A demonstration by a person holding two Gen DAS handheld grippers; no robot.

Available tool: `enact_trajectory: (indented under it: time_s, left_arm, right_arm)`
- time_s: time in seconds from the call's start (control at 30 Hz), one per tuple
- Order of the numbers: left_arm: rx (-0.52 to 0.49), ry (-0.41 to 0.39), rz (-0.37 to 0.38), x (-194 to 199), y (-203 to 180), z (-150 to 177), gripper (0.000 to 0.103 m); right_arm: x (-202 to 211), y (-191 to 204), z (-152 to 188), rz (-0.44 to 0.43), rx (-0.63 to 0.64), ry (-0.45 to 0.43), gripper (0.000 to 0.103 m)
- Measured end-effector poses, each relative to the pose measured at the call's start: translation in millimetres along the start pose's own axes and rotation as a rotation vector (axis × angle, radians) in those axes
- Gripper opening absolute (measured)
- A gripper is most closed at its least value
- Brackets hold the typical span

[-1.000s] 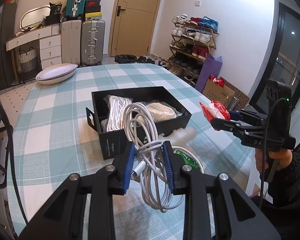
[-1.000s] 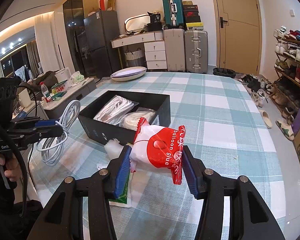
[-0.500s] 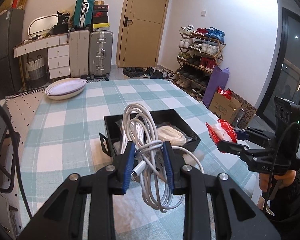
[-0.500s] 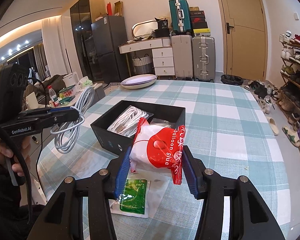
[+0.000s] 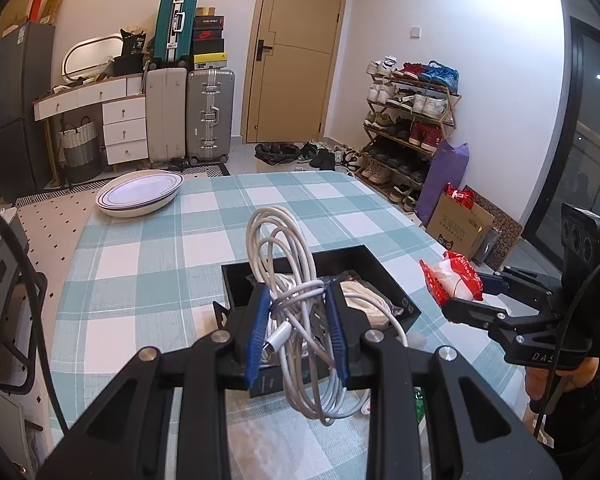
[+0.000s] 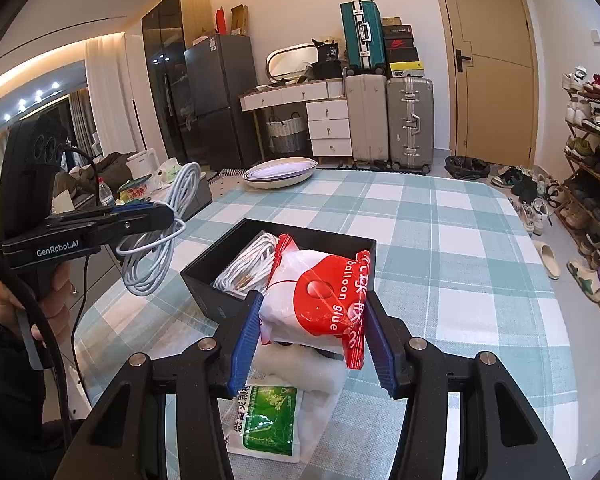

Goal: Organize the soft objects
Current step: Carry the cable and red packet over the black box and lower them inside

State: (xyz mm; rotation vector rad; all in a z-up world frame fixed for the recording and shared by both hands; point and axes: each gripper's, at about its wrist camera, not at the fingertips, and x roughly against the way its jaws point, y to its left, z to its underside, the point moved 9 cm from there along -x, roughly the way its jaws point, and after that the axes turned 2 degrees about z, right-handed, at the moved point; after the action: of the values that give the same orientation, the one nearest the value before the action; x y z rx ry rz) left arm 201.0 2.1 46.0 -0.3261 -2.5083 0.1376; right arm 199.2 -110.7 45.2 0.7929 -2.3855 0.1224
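Checked teal-and-white cloth covers the table (image 5: 140, 264) under both my tools, in a room with suitcases (image 5: 190, 112) and a tan door (image 5: 296, 52) at the far wall.

My left gripper (image 5: 298, 332) is clamped on a coiled white cable (image 5: 300, 320): the blue pads (image 5: 256, 336) press the bundle from both sides, its loops standing up above them and hanging below, a silver plug end showing between them. From the right wrist view the same cable (image 6: 156, 236) dangles clear of the table, out to the left of the box.

My right gripper (image 6: 312, 328) is closed on a red-and-white packet (image 6: 316, 296) printed "balloon glue", pinched across its width and held up off the cloth. In the left wrist view that packet (image 5: 452, 282) sits to the right of the box, just off its right edge.

Just beyond both tools lies the black box (image 6: 204, 284), open on top. I see a bagged bundle of white cord (image 6: 244, 260) lying in its left part, and a second pale coil (image 5: 364, 300) further right inside it.

On the cloth near me, below the right gripper, lies a green-and-white sachet (image 6: 268, 420) flat on a white pad (image 6: 320, 376). At the far left of the table sits a stack of shallow white dishes (image 5: 140, 196). A shoe rack (image 5: 412, 120) stands along the right wall.
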Motion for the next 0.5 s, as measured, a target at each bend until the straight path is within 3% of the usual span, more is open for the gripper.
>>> enact_trajectory:
  time_s: [0.5]
  left_arm:
    - [0.016, 0.004, 0.011, -33.2, 4.5, -14.9, 0.027]
  right_arm:
    - [-31.7, 2.4, -13.5, -0.018, 0.001, 0.025, 0.05]
